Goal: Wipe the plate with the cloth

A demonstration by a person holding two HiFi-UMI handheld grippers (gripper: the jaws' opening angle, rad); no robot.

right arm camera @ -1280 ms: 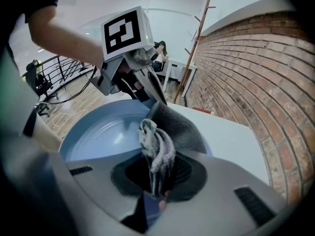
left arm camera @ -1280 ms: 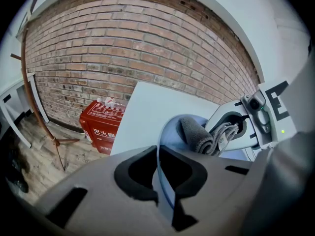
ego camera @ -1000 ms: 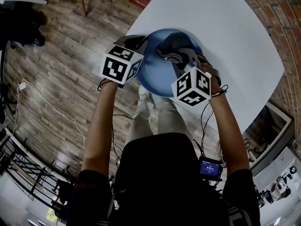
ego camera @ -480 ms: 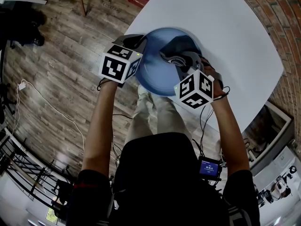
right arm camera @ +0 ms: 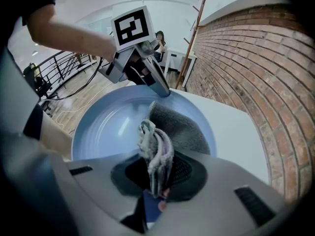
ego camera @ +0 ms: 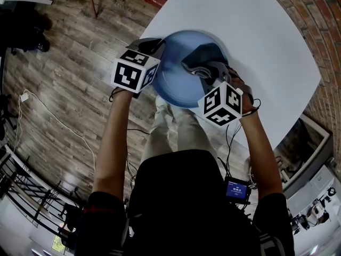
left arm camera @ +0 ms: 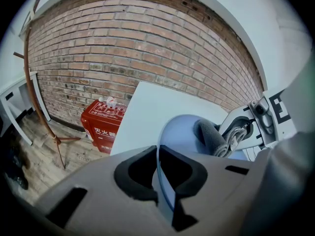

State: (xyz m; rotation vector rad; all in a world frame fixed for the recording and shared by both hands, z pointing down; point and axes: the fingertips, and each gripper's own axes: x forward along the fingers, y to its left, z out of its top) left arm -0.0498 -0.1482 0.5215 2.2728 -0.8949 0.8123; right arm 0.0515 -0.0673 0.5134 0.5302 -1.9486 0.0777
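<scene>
A light blue plate [ego camera: 178,84] is held tilted over the near edge of the white table [ego camera: 256,41]. My left gripper [ego camera: 154,52] is shut on the plate's left rim [left arm camera: 158,166]; the rim runs edge-on between its jaws. My right gripper [ego camera: 205,73] is shut on a grey cloth [ego camera: 202,55], bunched between the jaws [right arm camera: 155,156], and the cloth's free end lies spread on the plate's inner face [right arm camera: 177,127]. In the right gripper view the left gripper [right arm camera: 157,87] shows at the plate's [right arm camera: 113,127] far rim.
A red box [left arm camera: 103,124] stands on the wood floor beside the table, near a coat stand's foot [left arm camera: 56,144]. A brick wall [ego camera: 314,20] runs along the table's right side. The person's legs [ego camera: 170,127] are below the plate.
The right gripper has slid with the cloth a little up and to the right across the plate. The plate and the left gripper have shifted slightly away from me.
</scene>
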